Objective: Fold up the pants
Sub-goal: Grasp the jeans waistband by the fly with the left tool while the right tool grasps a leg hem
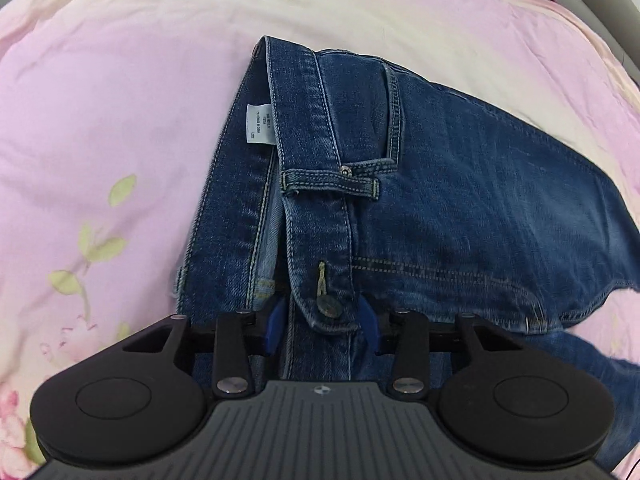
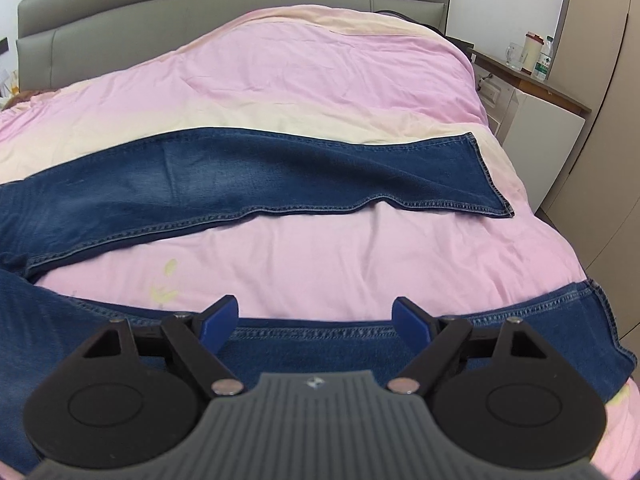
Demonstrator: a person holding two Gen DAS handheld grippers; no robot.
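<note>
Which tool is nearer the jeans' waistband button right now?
Left. The left tool straddles the waistband at the button. The right tool hangs over a leg hem, button out of its view.

I count one pair of pants [image 1: 460, 200], blue denim, with two legs showing in my right wrist view: the far leg [image 2: 280, 176] and the near leg [image 2: 320, 344]. One white label [image 1: 259, 123], one belt loop [image 1: 330, 187] and one metal button [image 1: 330, 306] sit at the waistband. There is one bed [image 2: 320, 80] with one grey headboard [image 2: 200, 4]. On the one nightstand [image 2: 536, 92] I make out three containers: one glass mug [image 2: 514, 55], one red-lidded jar [image 2: 532, 51], one bottle [image 2: 545, 60]. Two hand-held grippers: left [image 1: 324, 320], right [image 2: 316, 320].
</note>
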